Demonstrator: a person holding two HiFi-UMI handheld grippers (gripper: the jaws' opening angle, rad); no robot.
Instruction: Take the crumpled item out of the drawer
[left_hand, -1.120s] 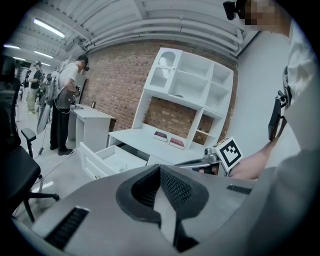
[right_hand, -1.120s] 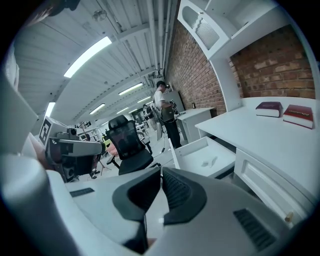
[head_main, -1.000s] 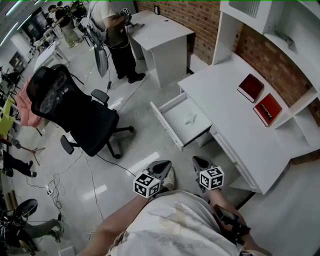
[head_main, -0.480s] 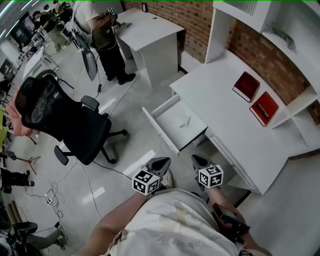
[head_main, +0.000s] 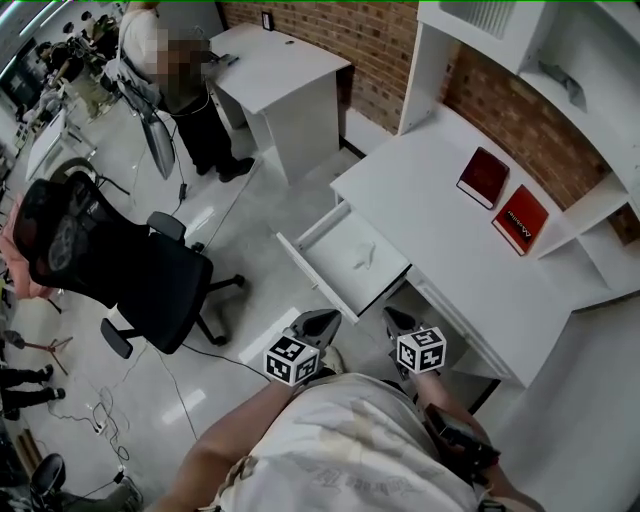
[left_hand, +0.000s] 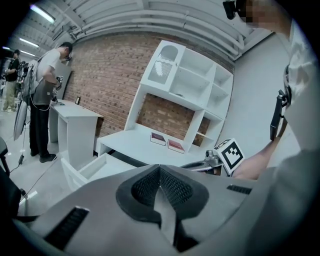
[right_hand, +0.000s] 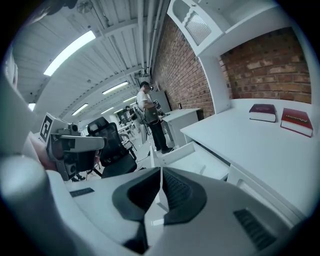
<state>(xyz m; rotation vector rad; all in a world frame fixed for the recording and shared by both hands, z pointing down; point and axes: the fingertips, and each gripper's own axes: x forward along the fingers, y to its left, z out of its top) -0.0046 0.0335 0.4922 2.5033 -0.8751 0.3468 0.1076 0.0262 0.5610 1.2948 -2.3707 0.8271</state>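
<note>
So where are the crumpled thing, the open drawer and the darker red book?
crumpled item (head_main: 362, 256): head view, its middle.
drawer (head_main: 312, 278): head view, its front panel.
darker red book (head_main: 483, 177): head view, middle of its cover.

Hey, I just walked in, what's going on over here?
A person stands facing a white desk, holding a gripper in each hand. The left gripper and right gripper are both shut and empty, held close to the body. The drawer is pulled open, and a small crumpled item lies inside, untouched. Nothing has been picked up yet.
</note>
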